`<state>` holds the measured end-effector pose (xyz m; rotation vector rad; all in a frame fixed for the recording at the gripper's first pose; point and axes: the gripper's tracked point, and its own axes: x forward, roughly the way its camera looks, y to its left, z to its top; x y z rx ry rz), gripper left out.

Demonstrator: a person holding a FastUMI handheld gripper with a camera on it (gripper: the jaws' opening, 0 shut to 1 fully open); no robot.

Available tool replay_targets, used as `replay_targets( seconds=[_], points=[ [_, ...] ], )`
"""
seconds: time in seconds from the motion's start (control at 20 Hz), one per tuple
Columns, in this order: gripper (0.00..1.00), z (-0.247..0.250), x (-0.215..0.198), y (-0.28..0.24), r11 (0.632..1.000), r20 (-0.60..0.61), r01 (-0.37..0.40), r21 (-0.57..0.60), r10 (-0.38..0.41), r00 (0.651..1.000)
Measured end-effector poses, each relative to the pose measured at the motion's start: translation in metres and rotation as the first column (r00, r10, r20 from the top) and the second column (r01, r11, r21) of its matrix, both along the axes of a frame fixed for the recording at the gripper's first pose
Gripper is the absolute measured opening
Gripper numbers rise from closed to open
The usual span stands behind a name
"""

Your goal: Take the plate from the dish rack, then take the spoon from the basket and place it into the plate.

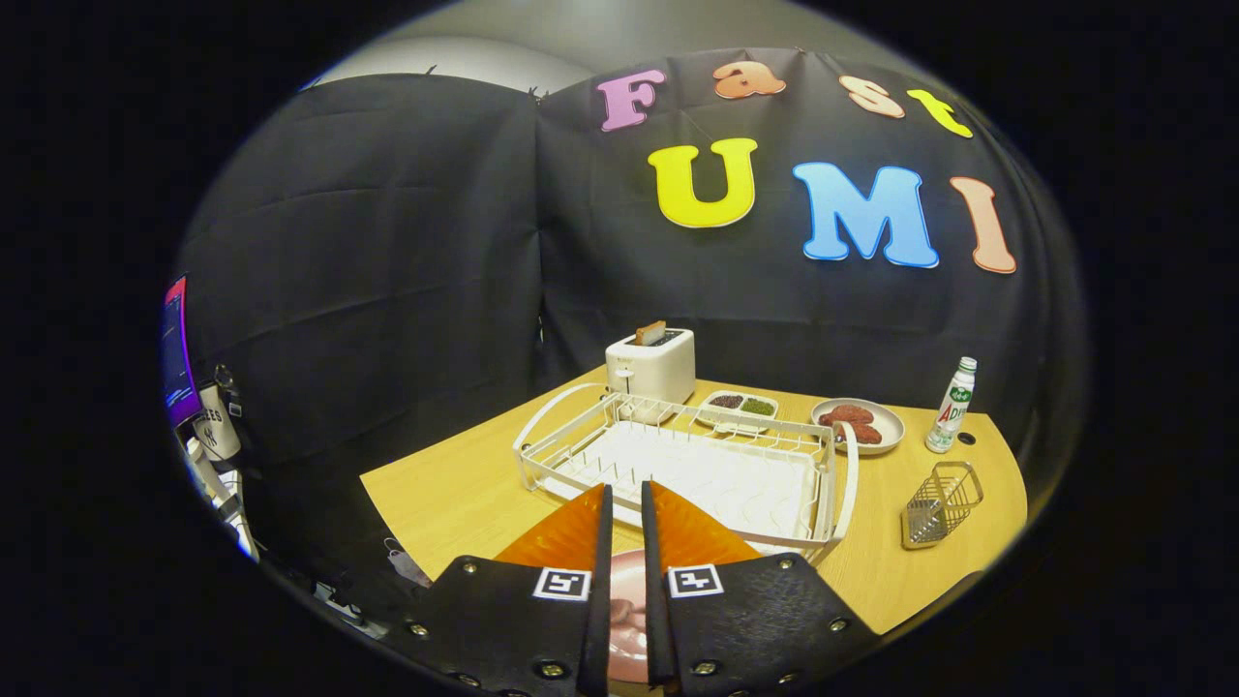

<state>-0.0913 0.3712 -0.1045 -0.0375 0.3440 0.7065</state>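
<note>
both jaws sit nearly together over the plate [629, 610], short of the dish rack [678, 465] rim.

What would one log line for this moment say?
gripper: shut on pink plate | dish rack: empty, just ahead | basket: beyond rack | spoon: not placed

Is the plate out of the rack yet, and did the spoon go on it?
The dish rack looks empty, so the plate is out. The gripper has its fingers nearly together around a pink thing, probably the plate. No spoon is visible in the basket. Placing the spoon comes next.
</note>
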Motion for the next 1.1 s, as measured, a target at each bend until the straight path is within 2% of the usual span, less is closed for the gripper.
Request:
replay_targets(
  seconds=[0.25,0.55,0.85,1.1],
  points=[
    [0.15,0.032,0.014,-0.02,0.999,0.04,0.029,0.034,-0.03,0.999],
    [0.15,0.089,0.051,-0.076,0.98,0.13,0.161,0.115,-0.176,0.976],
    [0.15,0.151,0.086,-0.159,0.934,0.238,0.31,0.176,-0.346,0.908],
    [0.15,0.173,0.095,-0.234,0.889,0.287,0.42,0.185,-0.457,0.842]
  ],
)
